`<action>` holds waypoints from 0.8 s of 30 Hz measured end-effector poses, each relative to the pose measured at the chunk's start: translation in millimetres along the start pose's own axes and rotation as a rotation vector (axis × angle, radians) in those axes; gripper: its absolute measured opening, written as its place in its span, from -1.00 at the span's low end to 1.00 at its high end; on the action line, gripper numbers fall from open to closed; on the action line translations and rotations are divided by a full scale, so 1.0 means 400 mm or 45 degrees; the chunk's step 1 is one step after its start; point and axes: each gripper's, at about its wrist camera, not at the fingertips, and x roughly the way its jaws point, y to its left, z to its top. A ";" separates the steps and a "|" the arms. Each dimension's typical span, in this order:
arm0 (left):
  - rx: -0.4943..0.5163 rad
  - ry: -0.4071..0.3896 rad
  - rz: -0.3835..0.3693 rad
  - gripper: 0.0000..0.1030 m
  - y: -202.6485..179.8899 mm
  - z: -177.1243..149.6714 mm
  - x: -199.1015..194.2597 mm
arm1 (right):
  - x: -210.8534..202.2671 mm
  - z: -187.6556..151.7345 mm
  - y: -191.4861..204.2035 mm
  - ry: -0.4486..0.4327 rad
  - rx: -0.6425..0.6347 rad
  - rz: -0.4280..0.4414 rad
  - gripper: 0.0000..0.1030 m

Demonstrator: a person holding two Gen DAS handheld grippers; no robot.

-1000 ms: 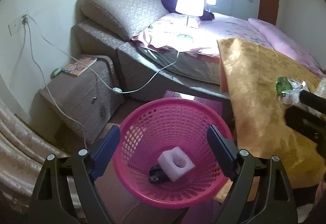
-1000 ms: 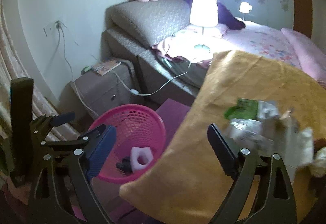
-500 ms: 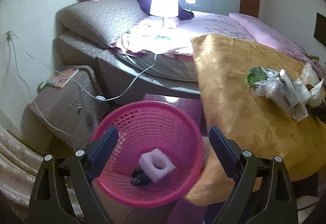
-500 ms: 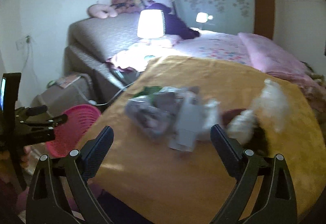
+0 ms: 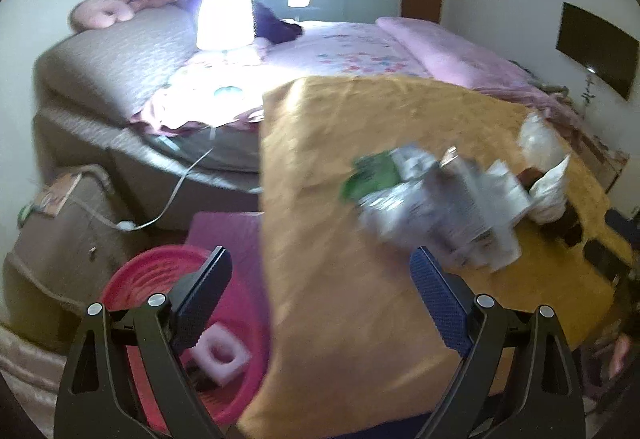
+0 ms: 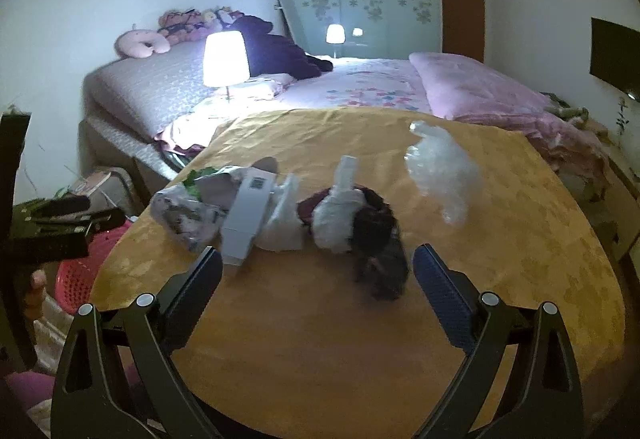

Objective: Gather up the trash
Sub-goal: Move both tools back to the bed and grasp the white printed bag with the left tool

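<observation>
Trash lies heaped near the middle of a table draped in a golden-yellow cloth (image 6: 360,339): a crumpled printed plastic bag with a green patch (image 6: 184,209), a white cardboard box bearing a barcode (image 6: 248,215), a wadded white plastic bag (image 6: 336,215), a dark crumpled wrapper (image 6: 380,259) and, just apart to the right, a clear crinkled plastic bag (image 6: 440,171). The right gripper (image 6: 318,279) hovers above the near side of the pile, its blue-padded jaws spread wide and holding nothing. The left gripper (image 5: 320,283) hangs over the table's left edge, jaws likewise wide apart and empty. Below it on the floor, a round pink plastic basket (image 5: 136,279) holds a white foam block with a hole (image 5: 220,355). Behind, a lit white table lamp (image 6: 224,59) stands on a bed with pink bedding (image 6: 400,87).
</observation>
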 end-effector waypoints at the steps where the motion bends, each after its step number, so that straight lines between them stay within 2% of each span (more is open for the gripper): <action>1: 0.004 0.001 -0.008 0.69 -0.012 0.008 0.008 | 0.000 0.000 -0.004 0.000 0.004 -0.002 0.81; 6: -0.035 0.050 -0.070 0.69 -0.052 0.038 0.067 | -0.003 0.004 -0.030 -0.014 0.021 -0.018 0.81; 14: -0.066 0.101 -0.121 0.67 -0.073 0.039 0.124 | 0.005 0.002 -0.083 -0.012 0.060 -0.064 0.81; 16: -0.077 0.107 -0.136 0.56 -0.077 0.040 0.133 | 0.012 -0.002 -0.088 -0.001 0.066 -0.064 0.81; 18: -0.080 0.126 -0.155 0.20 -0.084 0.040 0.142 | 0.023 -0.005 -0.092 0.014 0.069 -0.061 0.81; 20: -0.084 0.143 -0.172 0.00 -0.085 0.037 0.150 | 0.033 -0.010 -0.099 0.034 0.078 -0.057 0.81; 22: -0.091 0.150 -0.187 -0.05 -0.087 0.034 0.154 | 0.043 -0.012 -0.109 0.050 0.089 -0.051 0.81; 24: -0.094 0.150 -0.206 -0.21 -0.087 0.031 0.152 | 0.048 -0.011 -0.115 0.055 0.088 -0.054 0.81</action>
